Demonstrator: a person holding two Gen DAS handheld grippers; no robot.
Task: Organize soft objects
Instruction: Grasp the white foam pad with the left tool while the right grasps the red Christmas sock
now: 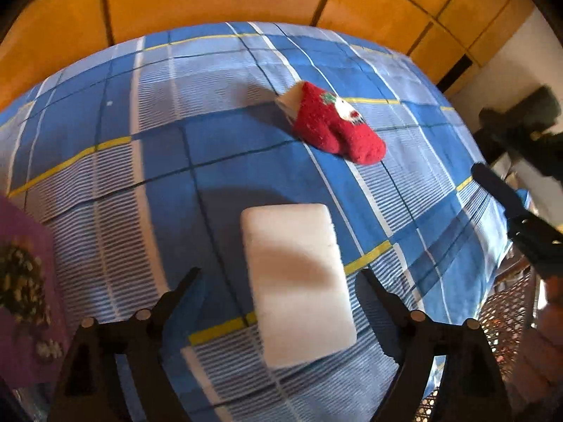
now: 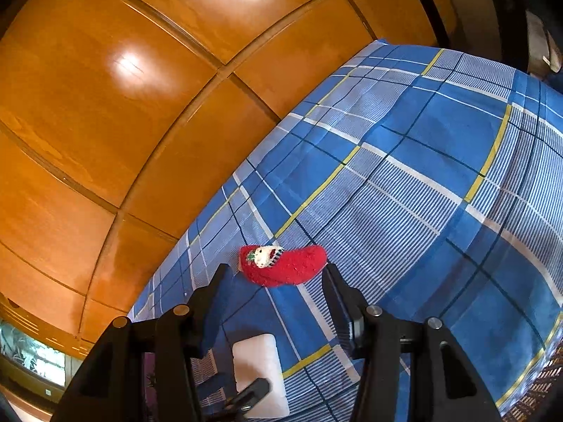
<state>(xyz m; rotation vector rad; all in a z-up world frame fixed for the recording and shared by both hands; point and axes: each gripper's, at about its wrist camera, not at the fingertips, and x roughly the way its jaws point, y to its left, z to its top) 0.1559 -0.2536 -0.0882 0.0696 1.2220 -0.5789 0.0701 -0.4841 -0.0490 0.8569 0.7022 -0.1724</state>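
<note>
A white rectangular sponge block point(image 1: 297, 281) lies on the blue plaid bedsheet point(image 1: 218, 133), between the spread fingers of my open left gripper point(image 1: 281, 274), which touches nothing. A red Christmas sock point(image 1: 334, 123) with a white cuff lies farther back on the sheet. In the right wrist view the red sock point(image 2: 283, 263) lies just beyond my open, empty right gripper point(image 2: 276, 270). The white sponge point(image 2: 258, 372) shows below, with a left finger tip point(image 2: 255, 392) over it. The right gripper point(image 1: 520, 207) also appears at the right edge of the left wrist view.
A purple cloth or bag with a floral print point(image 1: 24, 288) lies at the left edge of the bed. Orange wooden wardrobe panels point(image 2: 123, 105) stand behind the bed. A perforated metal surface point(image 1: 506, 313) sits beyond the bed's right edge.
</note>
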